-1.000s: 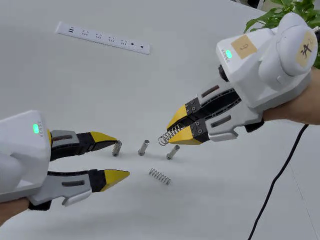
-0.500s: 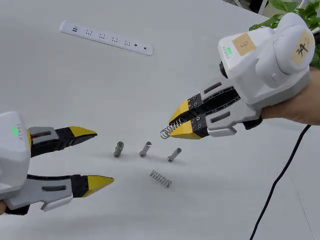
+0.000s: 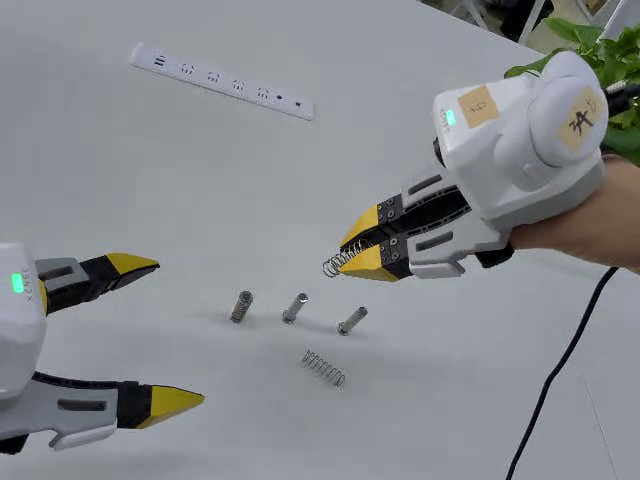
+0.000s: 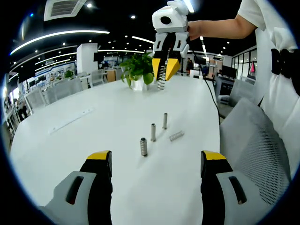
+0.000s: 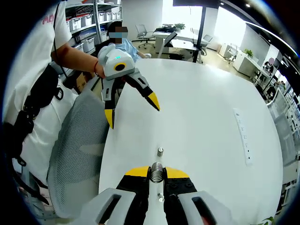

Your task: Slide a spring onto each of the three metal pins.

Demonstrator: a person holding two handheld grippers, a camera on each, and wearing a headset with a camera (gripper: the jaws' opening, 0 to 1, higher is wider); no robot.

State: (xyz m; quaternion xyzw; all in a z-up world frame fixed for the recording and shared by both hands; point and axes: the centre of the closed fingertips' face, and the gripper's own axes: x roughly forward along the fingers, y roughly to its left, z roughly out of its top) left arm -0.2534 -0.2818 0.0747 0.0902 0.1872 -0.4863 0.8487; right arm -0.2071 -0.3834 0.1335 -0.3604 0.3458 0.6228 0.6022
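Over a white counter (image 3: 150, 180), the right gripper (image 3: 345, 262) holds a coil spring (image 3: 335, 265) in the air above three metal pins (image 3: 294, 308).

Its yellow-tipped jaws are clamped on the silvery, loosely wound spring, whose free end pokes out past the tips, well clear of the pins. The short steel pins stand upright in a row; the end pin (image 3: 242, 306) nearest the left gripper (image 3: 180, 331) wears a second spring around it, and the other two are bare. A third spring (image 3: 323, 367) lies loose on its side just beside the row. The left gripper hovers off to the side, jaws wide apart and holding nothing. A white power strip (image 3: 222, 80) lies farther back, and a black cable (image 3: 557, 365) trails under the right gripper. A potted plant (image 4: 136, 70) stands at the counter's far end, a grey mesh chair (image 4: 253, 140) alongside, in an open office lit by ceiling lights.
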